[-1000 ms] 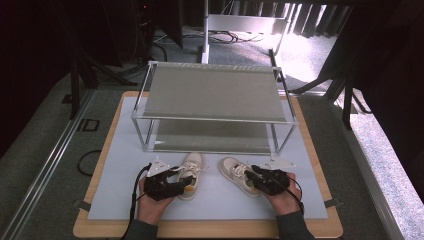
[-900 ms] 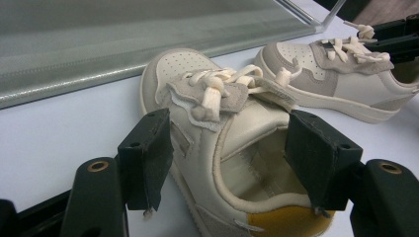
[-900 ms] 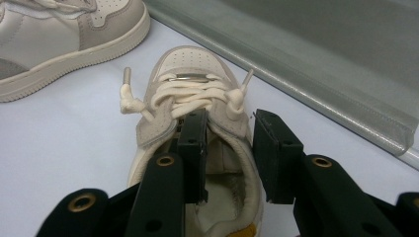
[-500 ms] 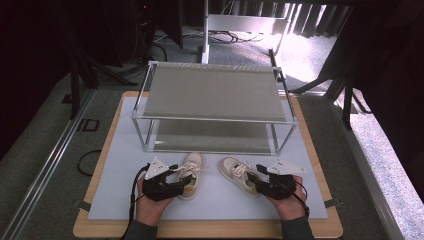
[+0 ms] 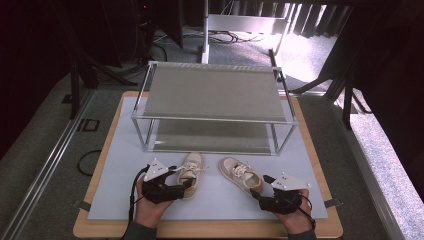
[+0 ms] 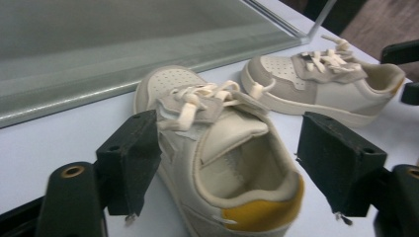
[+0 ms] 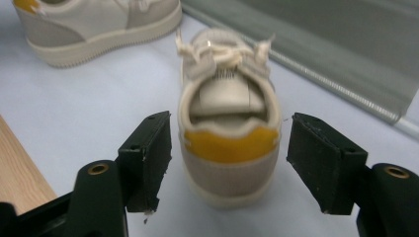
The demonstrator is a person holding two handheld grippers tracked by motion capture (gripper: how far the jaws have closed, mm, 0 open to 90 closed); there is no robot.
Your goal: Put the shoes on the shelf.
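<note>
High view: two small cream shoes lie on the pale mat of the worktop, both just in front of the two-tier rack — the landmark here. Left shoe sits in front of the rack's left half, toe toward the rack; right shoe sits in front of its right half, toe angled toward the rack's middle. Both rack shelves carry nothing.

Left gripper is at the heel of the left shoe. In the left gripper view its fingers stand spread on either side of the shoe's heel; one finger is against the shoe's side, the other apart — jaws have just been opening, no grip.

Right gripper is behind the right shoe's heel. In the right gripper view its fingers are released, a gap on each side of the yellow-tabbed heel; jaws have just been opening, with the shoe between them untouched.
</note>
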